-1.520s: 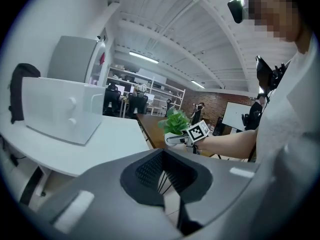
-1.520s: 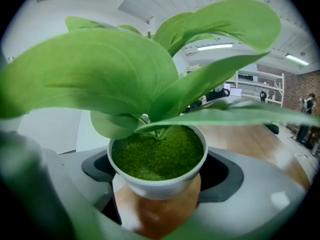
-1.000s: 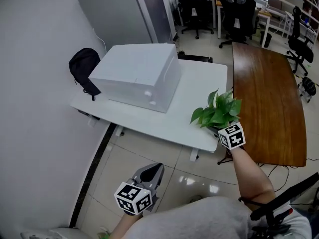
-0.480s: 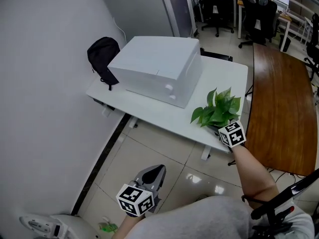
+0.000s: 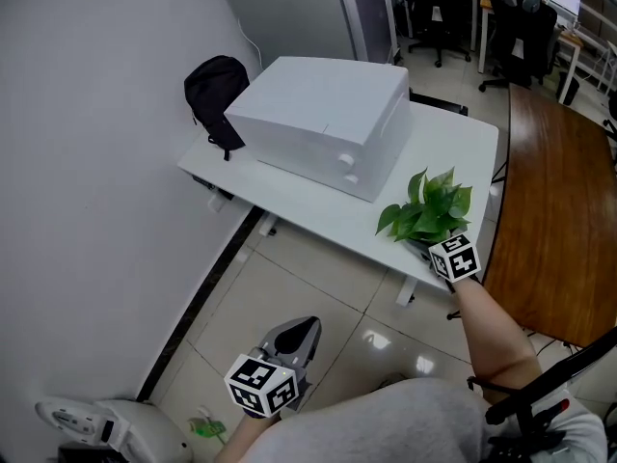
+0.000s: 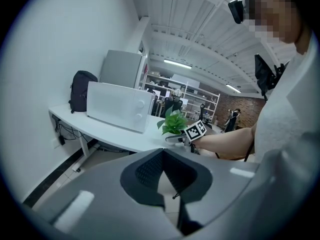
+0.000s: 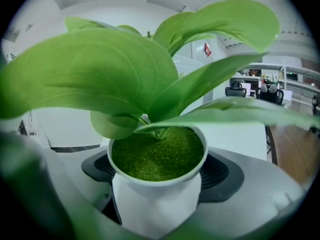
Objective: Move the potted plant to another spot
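The white microwave (image 5: 328,123) sits on the white counter (image 5: 308,201), and everything here is placed from it. The potted plant (image 5: 429,210) is at the counter's near corner, off the microwave's front end on its knob side and a little apart from it. Its green leaves spread over the counter edge. The head view does not show whether the pot's base rests on the counter or hangs just above it.

The right claw (image 5: 429,247) is clenched on the pot. In the right gripper view the white pot (image 7: 157,194), filled with green moss-like soil, stands between the 2 jaws, and the dark pads press its sides. Broad leaves fill the upper part of that view. The person's bare forearm (image 5: 487,326) runs back from this claw, away from the microwave.

The left claw (image 5: 301,328) hangs over the tiled floor (image 5: 289,287), well apart from the microwave and below the counter's near edge. Its 2 jaws are closed together with nothing between them. In the left gripper view they meet along a seam, and the microwave and the plant show beyond them.

A black backpack (image 5: 214,90) hangs against the wall at the microwave's far end, just beside it. A brown wooden counter (image 5: 554,220) lies past the plant, on the side away from the microwave. Black office chairs (image 5: 434,17) stand in the room behind the microwave.
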The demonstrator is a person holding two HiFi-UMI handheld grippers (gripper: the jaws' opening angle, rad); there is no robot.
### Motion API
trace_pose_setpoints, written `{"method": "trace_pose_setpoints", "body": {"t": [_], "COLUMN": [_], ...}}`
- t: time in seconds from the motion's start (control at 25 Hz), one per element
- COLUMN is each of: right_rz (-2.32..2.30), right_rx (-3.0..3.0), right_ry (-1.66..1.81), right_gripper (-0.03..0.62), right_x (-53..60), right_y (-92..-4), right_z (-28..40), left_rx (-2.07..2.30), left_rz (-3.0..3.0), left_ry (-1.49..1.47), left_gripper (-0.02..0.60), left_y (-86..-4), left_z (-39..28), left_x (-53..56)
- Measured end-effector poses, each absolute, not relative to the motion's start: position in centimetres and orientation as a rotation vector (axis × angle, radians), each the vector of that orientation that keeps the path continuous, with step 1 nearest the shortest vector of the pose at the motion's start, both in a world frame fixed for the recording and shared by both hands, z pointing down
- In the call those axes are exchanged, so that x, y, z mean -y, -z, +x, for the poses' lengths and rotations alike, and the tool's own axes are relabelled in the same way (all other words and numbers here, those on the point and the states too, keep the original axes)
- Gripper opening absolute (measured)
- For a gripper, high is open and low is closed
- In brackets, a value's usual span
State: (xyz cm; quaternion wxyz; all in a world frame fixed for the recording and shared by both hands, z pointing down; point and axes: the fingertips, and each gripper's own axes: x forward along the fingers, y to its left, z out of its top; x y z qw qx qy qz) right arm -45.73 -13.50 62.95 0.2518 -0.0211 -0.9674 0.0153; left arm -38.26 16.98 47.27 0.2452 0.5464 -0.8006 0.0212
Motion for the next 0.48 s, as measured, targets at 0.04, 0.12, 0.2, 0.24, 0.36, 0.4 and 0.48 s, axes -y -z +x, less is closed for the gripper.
{"method": "trace_pose_setpoints", "body": {"t": [0.04, 0.12, 0.2, 0.24, 0.36, 0.4, 0.48], "right_rz": [-0.058, -0.059, -0.061, -0.064, -0.075, -0.076, -0.077], "right_rx": [2.634, 2.636, 2.634, 2.634, 2.64, 2.643, 2.645], "right_ry": [-0.05, -0.062, -0.062, -0.063, -0.084, -0.096, -0.113], "right_gripper": [0.483, 0.485, 0.485, 0.485, 0.483, 0.482, 0.483], "right_x": [13.49, 13.49, 13.51, 13.51, 13.44, 13.43, 13.42], "right_y": [-62.99, -63.11, -63.17, -63.14, -62.99, -62.93, -62.82], "right_z": [-45.81, -45.9, -45.91, -45.9, -45.83, -45.77, -45.63], "left_rx": [2.185, 2.182, 2.179, 2.178, 2.167, 2.162, 2.155], "left_rz": [1.49, 1.49, 1.492, 1.494, 1.51, 1.516, 1.525], "left_ry": [-0.056, -0.054, -0.052, -0.052, -0.055, -0.057, -0.059], "left_gripper": [-0.003, -0.003, -0.003, -0.003, -0.003, -0.003, -0.003], "left_y": [-47.34, -47.53, -47.63, -47.64, -47.64, -47.65, -47.59], "left_z": [-38.36, -38.51, -38.54, -38.52, -38.34, -38.28, -38.24], "left_x": [-17.06, -17.13, -16.99, -16.88, -16.59, -16.54, -16.47]}}
